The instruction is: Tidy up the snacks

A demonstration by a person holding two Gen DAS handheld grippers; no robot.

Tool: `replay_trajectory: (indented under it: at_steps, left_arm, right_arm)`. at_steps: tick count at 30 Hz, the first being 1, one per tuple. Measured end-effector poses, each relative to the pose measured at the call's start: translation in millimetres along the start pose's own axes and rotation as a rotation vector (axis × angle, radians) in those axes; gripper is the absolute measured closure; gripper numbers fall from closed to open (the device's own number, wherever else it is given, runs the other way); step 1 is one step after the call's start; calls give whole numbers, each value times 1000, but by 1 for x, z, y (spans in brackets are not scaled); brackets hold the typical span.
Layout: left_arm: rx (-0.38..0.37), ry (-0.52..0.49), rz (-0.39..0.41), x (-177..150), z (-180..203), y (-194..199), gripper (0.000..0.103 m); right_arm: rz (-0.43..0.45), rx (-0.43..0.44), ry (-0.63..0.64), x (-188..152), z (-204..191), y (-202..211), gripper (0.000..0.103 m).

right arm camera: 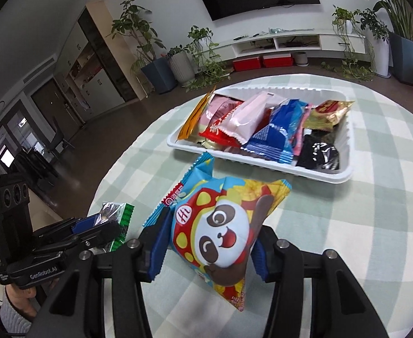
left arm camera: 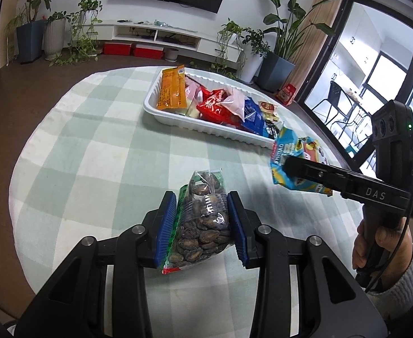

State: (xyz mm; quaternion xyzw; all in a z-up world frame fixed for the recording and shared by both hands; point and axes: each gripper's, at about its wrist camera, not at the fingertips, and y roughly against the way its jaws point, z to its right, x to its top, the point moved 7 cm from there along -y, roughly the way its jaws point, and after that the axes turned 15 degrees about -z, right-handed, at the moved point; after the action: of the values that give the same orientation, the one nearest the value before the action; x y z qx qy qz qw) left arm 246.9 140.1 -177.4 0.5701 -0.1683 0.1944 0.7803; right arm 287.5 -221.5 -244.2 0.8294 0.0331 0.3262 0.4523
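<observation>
My left gripper [left arm camera: 202, 219] is shut on a clear bag of dark seeds [left arm camera: 200, 225] with green and red edges, held over the checked tablecloth. It also shows in the right wrist view [right arm camera: 105, 222] at the left, with the seed bag [right arm camera: 121, 217] in it. My right gripper [right arm camera: 206, 242] is shut on a blue panda snack bag [right arm camera: 217, 225], held above the table in front of the white tray [right arm camera: 347, 152]. In the left wrist view the right gripper [left arm camera: 288, 166] holds that panda bag [left arm camera: 299, 163] by the tray's near right corner [left arm camera: 206, 132]. The tray holds several snack packets.
The round table has a green and white checked cloth [left arm camera: 107, 146]. Beyond it are a TV cabinet [left arm camera: 161, 32], red boxes [left arm camera: 133, 49], potted plants [left arm camera: 279, 64] and a red bag [left arm camera: 286, 94] on the floor by the glass door.
</observation>
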Motion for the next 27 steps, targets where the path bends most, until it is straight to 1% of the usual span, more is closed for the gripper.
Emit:
replay_trajectory:
  at_steps: [8,14,20,27]
  left_arm:
    - [-17,-44,17,19,19,11,68]
    - [-12,-85,24,36,33,14,68]
    - [-4,-110,34,54,43,15,68]
    - [19,-142,45,80,49,11,68]
  right_arm:
    - [55,-8,-39,3,19,33,50]
    - [91,-7,-58,11,34,52,50]
    - [121,-3,-65,20,41,64,50]
    - [135,2,-78,30,50,65,50]
